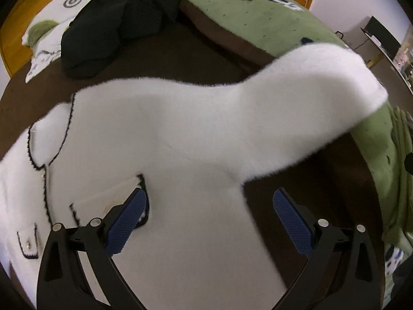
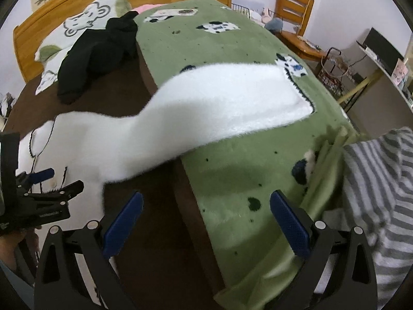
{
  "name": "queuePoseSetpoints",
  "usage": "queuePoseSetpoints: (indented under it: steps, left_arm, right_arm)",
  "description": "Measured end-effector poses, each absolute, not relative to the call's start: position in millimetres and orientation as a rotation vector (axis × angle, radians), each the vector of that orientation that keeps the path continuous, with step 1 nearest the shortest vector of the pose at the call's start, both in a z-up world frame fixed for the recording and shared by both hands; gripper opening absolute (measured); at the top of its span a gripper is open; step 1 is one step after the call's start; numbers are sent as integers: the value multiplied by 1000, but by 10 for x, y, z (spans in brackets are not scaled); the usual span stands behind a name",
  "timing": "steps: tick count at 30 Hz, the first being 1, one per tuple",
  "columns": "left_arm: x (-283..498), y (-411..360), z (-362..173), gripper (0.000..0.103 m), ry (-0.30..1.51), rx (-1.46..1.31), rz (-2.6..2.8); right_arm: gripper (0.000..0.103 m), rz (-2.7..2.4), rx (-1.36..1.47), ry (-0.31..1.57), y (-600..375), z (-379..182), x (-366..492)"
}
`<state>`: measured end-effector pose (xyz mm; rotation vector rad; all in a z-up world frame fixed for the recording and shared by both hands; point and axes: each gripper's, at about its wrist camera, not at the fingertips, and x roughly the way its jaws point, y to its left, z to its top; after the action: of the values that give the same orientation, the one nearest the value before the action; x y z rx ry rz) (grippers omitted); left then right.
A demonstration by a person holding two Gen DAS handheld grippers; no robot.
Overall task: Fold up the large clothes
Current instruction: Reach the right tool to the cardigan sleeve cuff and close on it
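A white fluffy cardigan (image 1: pixel 165 139) with black trim lies spread on the brown bed sheet (image 1: pixel 180 59). Its sleeve (image 1: pixel 309 95) stretches right onto the green blanket; the sleeve (image 2: pixel 219 103) and its black-edged cuff (image 2: pixel 302 95) also show in the right wrist view. My left gripper (image 1: pixel 210 217) is open and empty, hovering over the cardigan's lower body near a chest pocket (image 1: pixel 108 201). My right gripper (image 2: pixel 206 219) is open and empty above the edge where the sheet (image 2: pixel 155 232) meets the blanket. The left gripper (image 2: pixel 46 188) appears at the left edge of the right wrist view.
A black garment pile (image 1: pixel 116 23) lies near the pillow (image 1: pixel 51 33) at the headboard (image 2: pixel 77 5). The green blanket (image 2: pixel 232 51) covers the bed's right half. A grey striped cloth (image 2: pixel 382 193) lies at the right. A wooden chair (image 2: pixel 294 7) and desk stand beyond the bed.
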<state>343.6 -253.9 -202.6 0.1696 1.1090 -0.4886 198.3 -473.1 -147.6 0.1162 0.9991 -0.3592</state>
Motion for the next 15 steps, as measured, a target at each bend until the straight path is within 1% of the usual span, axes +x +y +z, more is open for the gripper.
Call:
queuePoseSetpoints:
  steps: [6, 12, 15]
  left_arm:
    - [3618, -2664, -2252, 96, 1133, 202, -491]
    - [3766, -2681, -2632, 97, 1210, 212, -468]
    - [3730, -2699, -2675, 98, 1203, 223, -475]
  right_arm:
    - [97, -364, 132, 1019, -4831, -1629, 2164]
    - [97, -375, 200, 1009, -5000, -1669, 2269]
    - [97, -369, 306, 972, -5150, -1636, 2311]
